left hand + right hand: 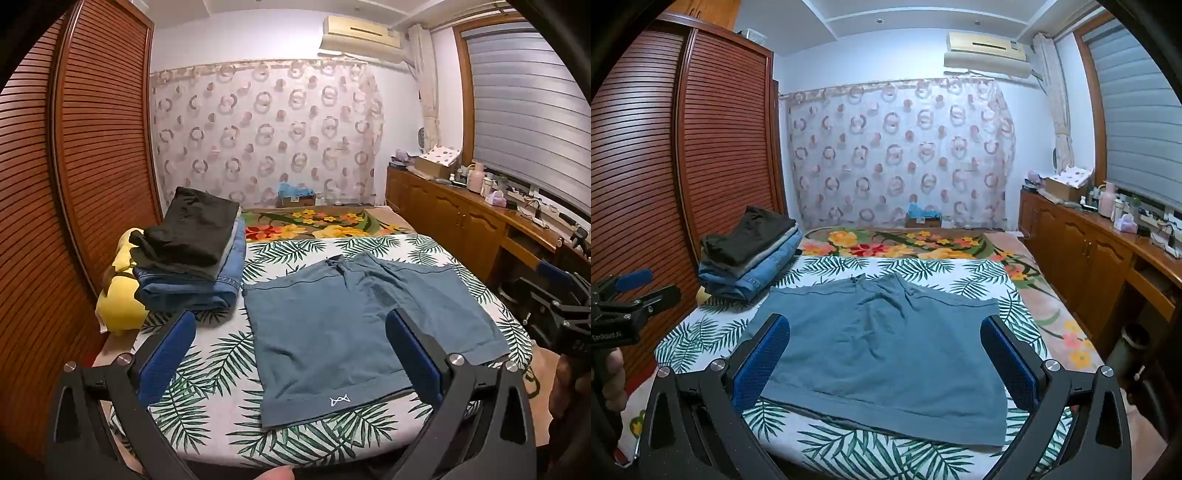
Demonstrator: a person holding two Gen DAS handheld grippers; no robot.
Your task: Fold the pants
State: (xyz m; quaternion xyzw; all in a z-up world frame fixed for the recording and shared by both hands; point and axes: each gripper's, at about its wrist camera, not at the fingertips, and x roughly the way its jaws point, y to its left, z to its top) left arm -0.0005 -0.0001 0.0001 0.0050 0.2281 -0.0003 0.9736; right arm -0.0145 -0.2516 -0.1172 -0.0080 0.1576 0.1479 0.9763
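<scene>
Teal-blue cotton shorts (343, 332) lie flat on the palm-leaf printed sheet (207, 373); a stack of folded jeans and dark trousers (192, 258) sits beside them. Left gripper (291, 354) and right gripper (886, 354) both gape wide, holding nothing

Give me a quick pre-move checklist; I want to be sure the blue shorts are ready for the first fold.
1. Blue shorts lie spread out on the leaf-print sheet: ok.
2. Fabric smooth: not ok, wrinkles near the waistband.
3. Left gripper open, holding nothing: ok.
4. Right gripper open, holding nothing: ok.
5. Folded stack clear of the shorts: ok.
6. Grippers touching cloth: cannot tell.
</scene>
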